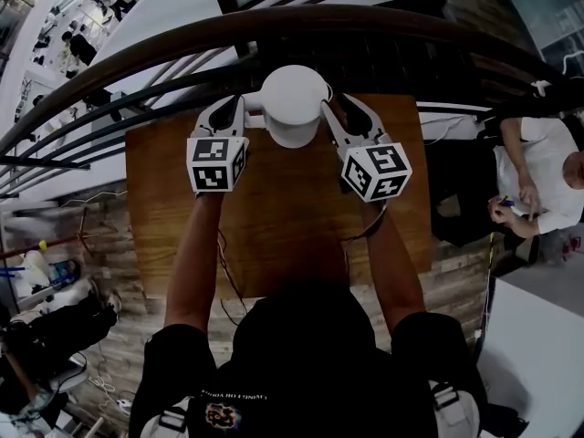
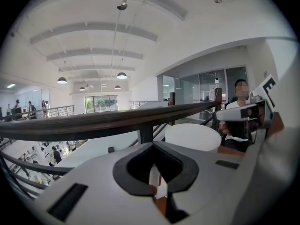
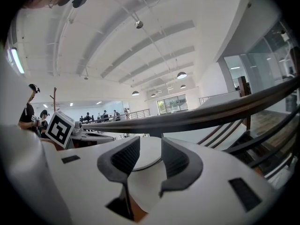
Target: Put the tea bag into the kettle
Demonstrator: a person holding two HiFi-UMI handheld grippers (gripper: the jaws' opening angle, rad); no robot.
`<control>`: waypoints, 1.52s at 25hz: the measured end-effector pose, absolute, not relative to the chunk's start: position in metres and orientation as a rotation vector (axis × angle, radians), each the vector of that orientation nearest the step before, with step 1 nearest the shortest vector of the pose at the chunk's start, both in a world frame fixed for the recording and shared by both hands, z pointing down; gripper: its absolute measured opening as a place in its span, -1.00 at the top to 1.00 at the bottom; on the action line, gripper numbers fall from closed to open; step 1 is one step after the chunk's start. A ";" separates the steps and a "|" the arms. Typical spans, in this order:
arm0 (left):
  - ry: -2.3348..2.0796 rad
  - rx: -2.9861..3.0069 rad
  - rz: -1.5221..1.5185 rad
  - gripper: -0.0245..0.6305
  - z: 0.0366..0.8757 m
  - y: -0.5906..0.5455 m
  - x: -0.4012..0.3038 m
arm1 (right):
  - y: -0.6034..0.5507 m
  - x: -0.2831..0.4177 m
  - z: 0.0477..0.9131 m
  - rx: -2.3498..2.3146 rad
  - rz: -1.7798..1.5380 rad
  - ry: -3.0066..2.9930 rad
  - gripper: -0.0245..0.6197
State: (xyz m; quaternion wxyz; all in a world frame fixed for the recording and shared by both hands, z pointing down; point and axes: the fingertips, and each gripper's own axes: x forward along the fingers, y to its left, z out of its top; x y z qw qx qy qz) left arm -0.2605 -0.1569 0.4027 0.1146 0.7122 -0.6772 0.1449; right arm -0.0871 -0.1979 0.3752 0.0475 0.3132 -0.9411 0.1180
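Kettle [image 1: 292,106] on wooden table [image 1: 274,235]; dark railing [image 1: 383,27] just behind.

A brown wooden table [image 1: 274,222] with a plain, grainy top stood just on the near side of the dark curved railing [image 1: 155,53], its far edge running close beneath that rail. A single white kettle [image 1: 292,108] sat upright on the tabletop, at the middle of the edge nearest the railing, with bare wood stretching away from it.

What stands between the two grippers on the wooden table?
The white kettle stands between the left gripper and the right gripper, as the head view shows.
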 end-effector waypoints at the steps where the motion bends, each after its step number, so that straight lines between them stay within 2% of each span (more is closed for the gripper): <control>1: -1.983 2.086 0.420 0.92 0.402 -0.157 -0.261 | -0.200 -0.088 0.375 0.956 0.380 -2.870 0.51; 6: -1.966 2.085 0.432 0.92 0.408 -0.159 -0.258 | -0.208 -0.088 0.384 0.977 0.482 -2.866 0.43; 13: -1.952 2.090 0.439 0.92 0.408 -0.158 -0.260 | -0.203 -0.104 0.388 0.895 0.667 -2.880 0.43; 18: -1.963 2.089 0.434 0.92 0.406 -0.157 -0.257 | -0.199 -0.106 0.377 0.911 0.681 -2.911 0.43; 31: -2.028 2.088 0.348 0.92 0.387 -0.141 -0.239 | -0.188 -0.125 0.333 0.887 0.319 -2.954 0.43; 38: -2.015 2.109 0.420 0.92 0.391 -0.111 -0.219 | -0.174 -0.147 0.310 0.800 0.088 -2.978 0.43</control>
